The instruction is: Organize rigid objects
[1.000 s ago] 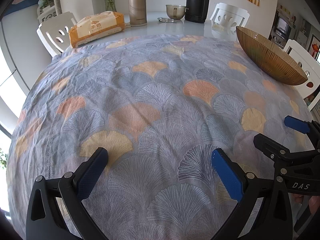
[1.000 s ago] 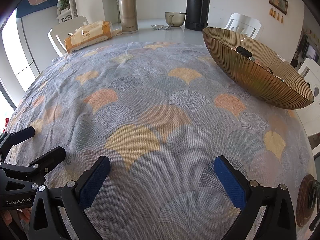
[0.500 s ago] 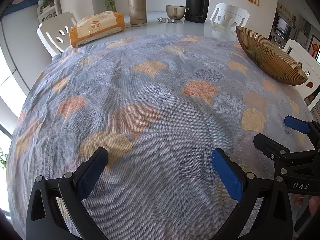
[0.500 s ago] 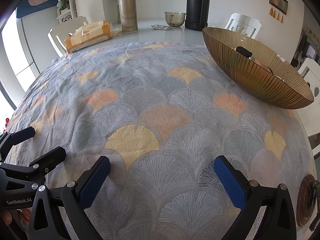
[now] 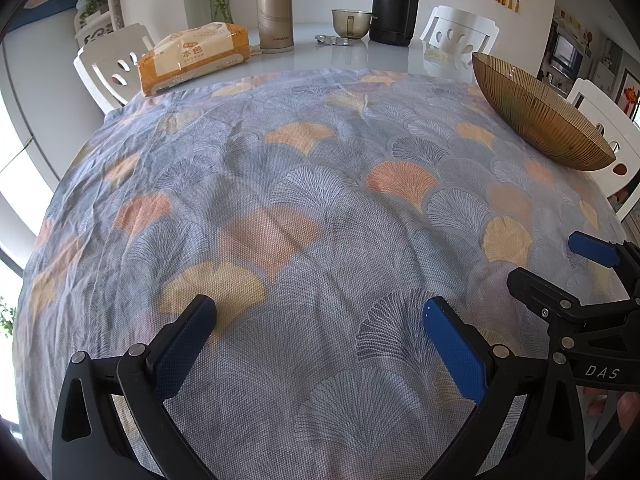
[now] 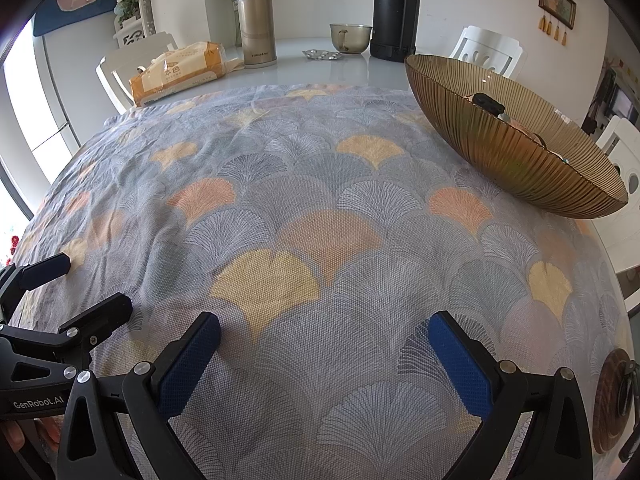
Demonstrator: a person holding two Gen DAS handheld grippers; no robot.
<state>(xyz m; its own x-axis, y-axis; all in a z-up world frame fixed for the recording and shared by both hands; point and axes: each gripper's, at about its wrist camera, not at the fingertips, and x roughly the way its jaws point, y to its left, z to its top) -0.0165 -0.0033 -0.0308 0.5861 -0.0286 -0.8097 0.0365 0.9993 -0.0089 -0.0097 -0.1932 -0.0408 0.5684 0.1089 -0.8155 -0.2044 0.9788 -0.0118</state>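
Note:
A ribbed amber glass bowl stands at the right side of the patterned tablecloth; a small black object and other bits lie inside it. The same bowl shows at the far right in the left wrist view. My left gripper hovers low over the cloth near the front edge, open, nothing between its blue pads. My right gripper is beside it, also open and empty. Each gripper appears at the edge of the other's view: the right one, the left one.
At the table's far end stand a gold thermos, a tall black flask, a glass cup, a blister pack and a tissue pack. White chairs ring the table. A round brown object sits low right.

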